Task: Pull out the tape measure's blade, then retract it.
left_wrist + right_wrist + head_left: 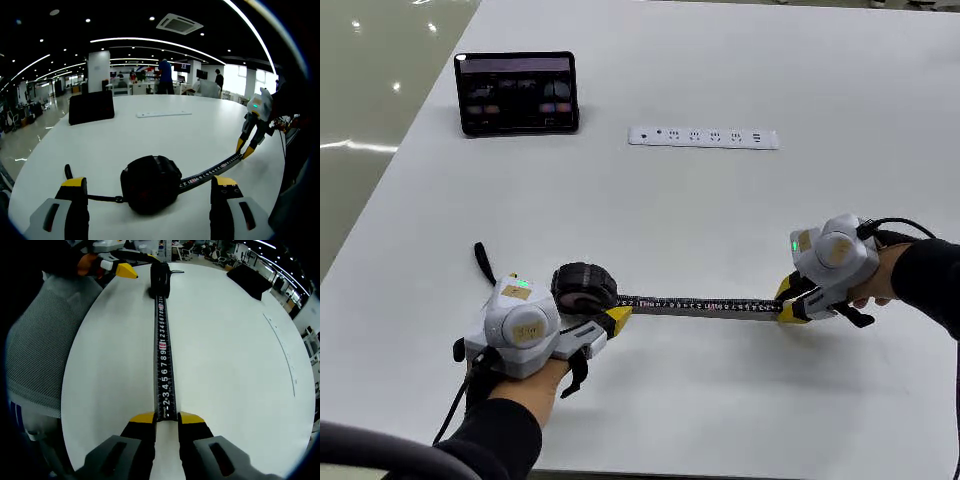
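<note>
Jaws of the right gripper (166, 417) pinch the tip of the blade (162, 355), low over the table (720, 220). The blade lies drawn out flat across the table, numbers up, running straight to the black case (584, 287). The left gripper (150, 182) has its jaws spread wide with the case resting between them, a gap showing on each side. Farther back on the table stand a dark tablet (517, 92) and, well to its right, a white power strip (704, 137).
</note>
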A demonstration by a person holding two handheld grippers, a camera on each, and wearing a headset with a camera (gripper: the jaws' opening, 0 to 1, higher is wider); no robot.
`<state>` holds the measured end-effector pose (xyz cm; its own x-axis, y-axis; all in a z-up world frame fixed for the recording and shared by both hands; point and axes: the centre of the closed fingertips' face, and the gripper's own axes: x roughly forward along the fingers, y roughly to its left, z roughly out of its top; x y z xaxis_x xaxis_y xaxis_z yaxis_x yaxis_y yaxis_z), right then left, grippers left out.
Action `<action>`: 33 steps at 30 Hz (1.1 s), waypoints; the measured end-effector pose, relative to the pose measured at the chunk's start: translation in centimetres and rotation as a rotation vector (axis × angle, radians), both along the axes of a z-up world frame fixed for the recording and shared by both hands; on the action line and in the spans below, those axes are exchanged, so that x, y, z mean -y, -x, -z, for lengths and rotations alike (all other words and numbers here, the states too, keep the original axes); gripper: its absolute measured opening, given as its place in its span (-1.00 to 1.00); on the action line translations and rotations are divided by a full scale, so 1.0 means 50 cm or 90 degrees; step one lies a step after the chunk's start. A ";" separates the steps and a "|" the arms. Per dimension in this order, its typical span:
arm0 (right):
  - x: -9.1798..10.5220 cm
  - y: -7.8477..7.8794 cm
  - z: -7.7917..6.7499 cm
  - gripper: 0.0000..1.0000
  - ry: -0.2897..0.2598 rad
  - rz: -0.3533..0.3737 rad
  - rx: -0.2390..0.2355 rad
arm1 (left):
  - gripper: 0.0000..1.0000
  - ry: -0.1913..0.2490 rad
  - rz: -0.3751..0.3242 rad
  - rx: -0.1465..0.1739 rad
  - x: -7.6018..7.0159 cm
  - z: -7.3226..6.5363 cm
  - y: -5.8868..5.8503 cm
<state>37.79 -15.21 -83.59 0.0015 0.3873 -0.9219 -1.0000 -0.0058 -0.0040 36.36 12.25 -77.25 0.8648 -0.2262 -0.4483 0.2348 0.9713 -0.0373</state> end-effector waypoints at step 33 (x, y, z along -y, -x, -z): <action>0.004 -0.009 0.007 -0.77 0.038 0.042 -0.006 | 0.48 0.061 -0.034 -0.058 0.033 0.046 -0.052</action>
<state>38.23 -15.40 -83.97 0.0168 0.3308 -0.9435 -0.9982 0.0604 0.0034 38.97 10.59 -79.55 0.8331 -0.2266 -0.5047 0.1747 0.9733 -0.1487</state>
